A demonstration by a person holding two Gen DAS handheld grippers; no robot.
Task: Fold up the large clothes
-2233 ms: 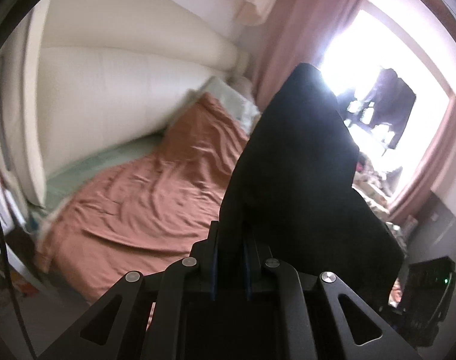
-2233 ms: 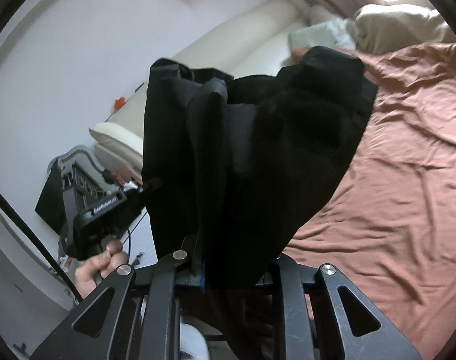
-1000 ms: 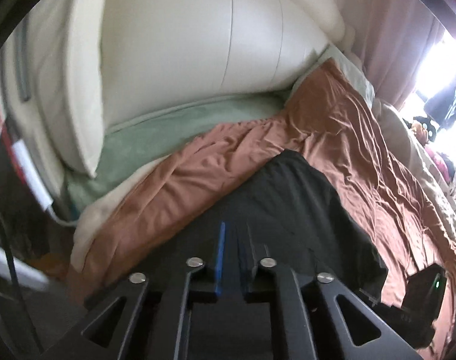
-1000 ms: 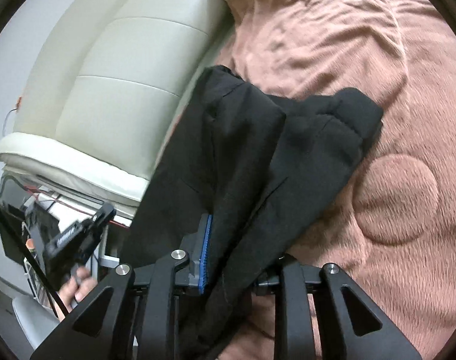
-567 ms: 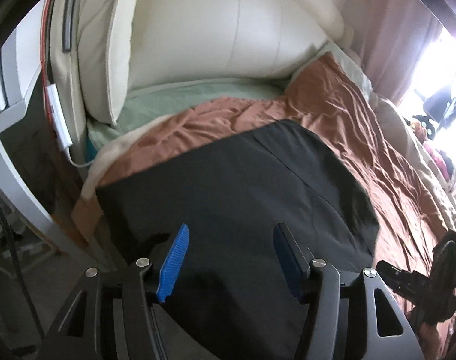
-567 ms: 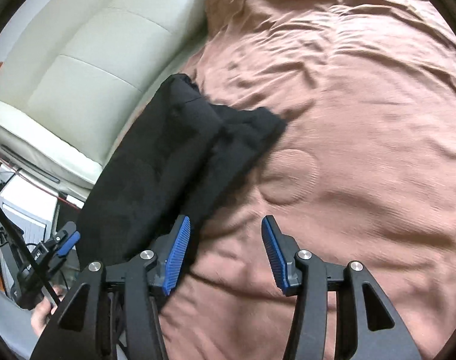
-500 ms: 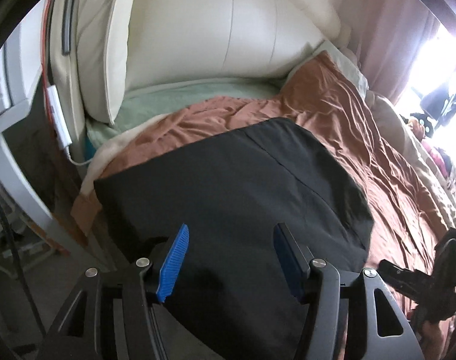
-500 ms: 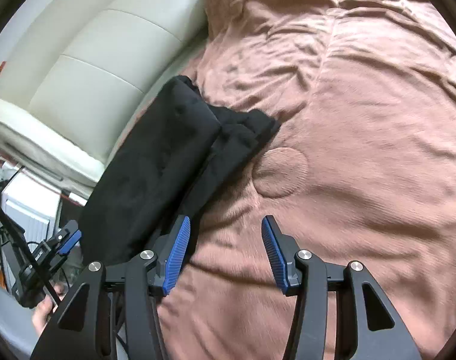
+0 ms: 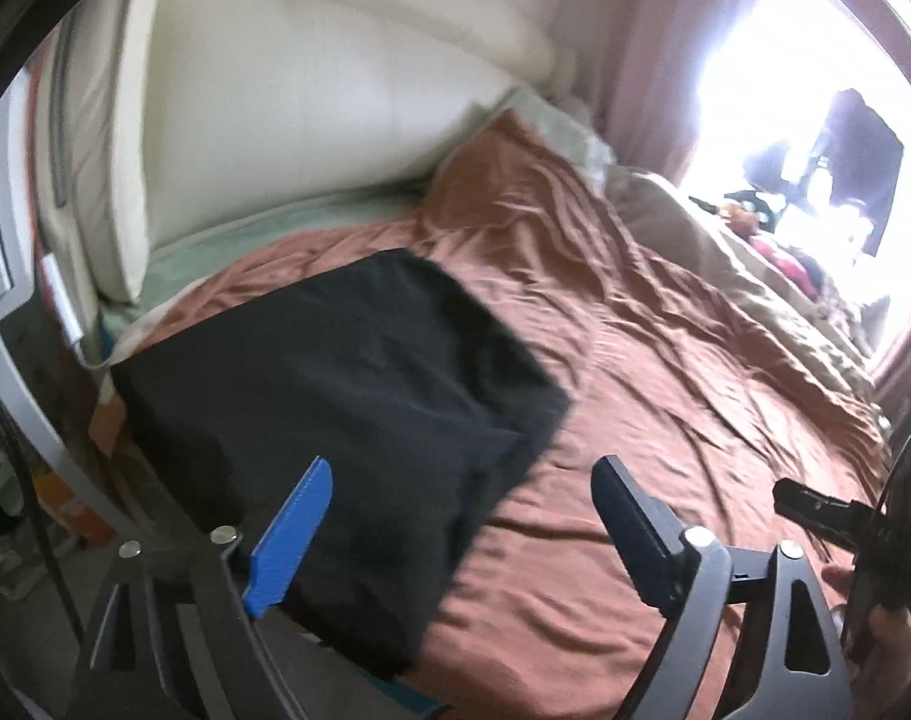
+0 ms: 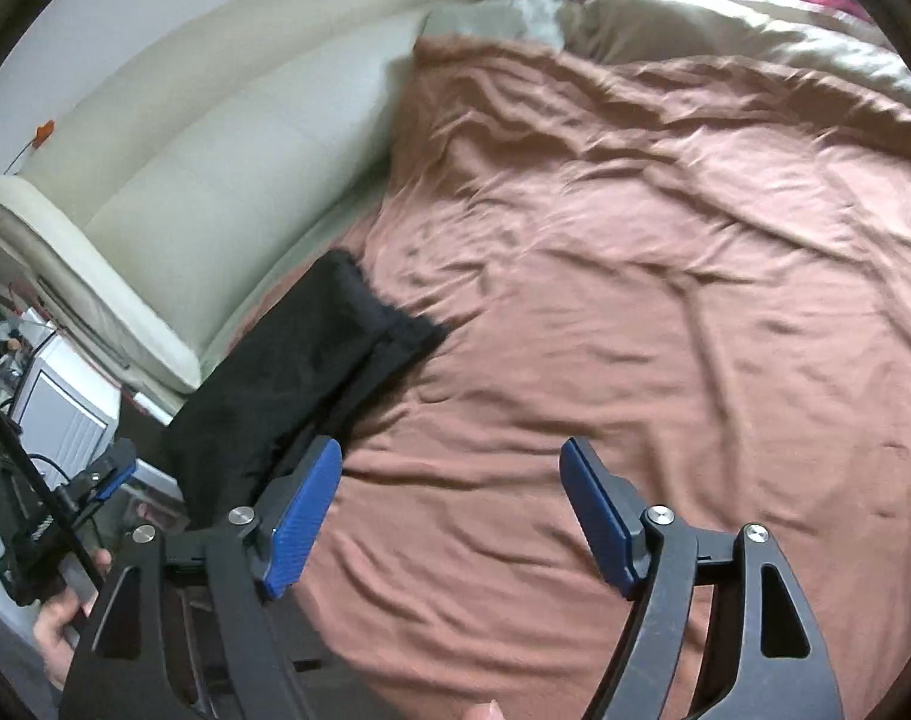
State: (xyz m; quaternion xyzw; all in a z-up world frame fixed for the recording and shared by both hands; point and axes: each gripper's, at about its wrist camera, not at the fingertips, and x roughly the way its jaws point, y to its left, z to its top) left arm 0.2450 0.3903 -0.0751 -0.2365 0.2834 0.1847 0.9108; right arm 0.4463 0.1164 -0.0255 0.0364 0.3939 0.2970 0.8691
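A folded black garment (image 9: 347,396) lies flat on the rust-brown bedsheet (image 9: 665,372) near the bed's left corner, its near edge hanging over the side. My left gripper (image 9: 461,480) hovers above the garment's near right corner, its jaws opening, with nothing pressed between the blue pads. In the right wrist view the black garment (image 10: 299,384) lies to the left. My right gripper (image 10: 452,474) is over bare bedsheet (image 10: 665,300), its jaws opening and empty. Each gripper shows at the edge of the other's view, held by a hand.
A cream padded headboard (image 9: 287,114) runs along the bed's far left side. A beige duvet (image 10: 743,30) and pillows lie bunched at the far end near a bright window (image 9: 773,60). A white cabinet (image 10: 59,414) and cables stand beside the bed.
Both grippers let go of the black garment after laying it on the bed, opened wide and drew back and up. The garment now rests flat, folded.
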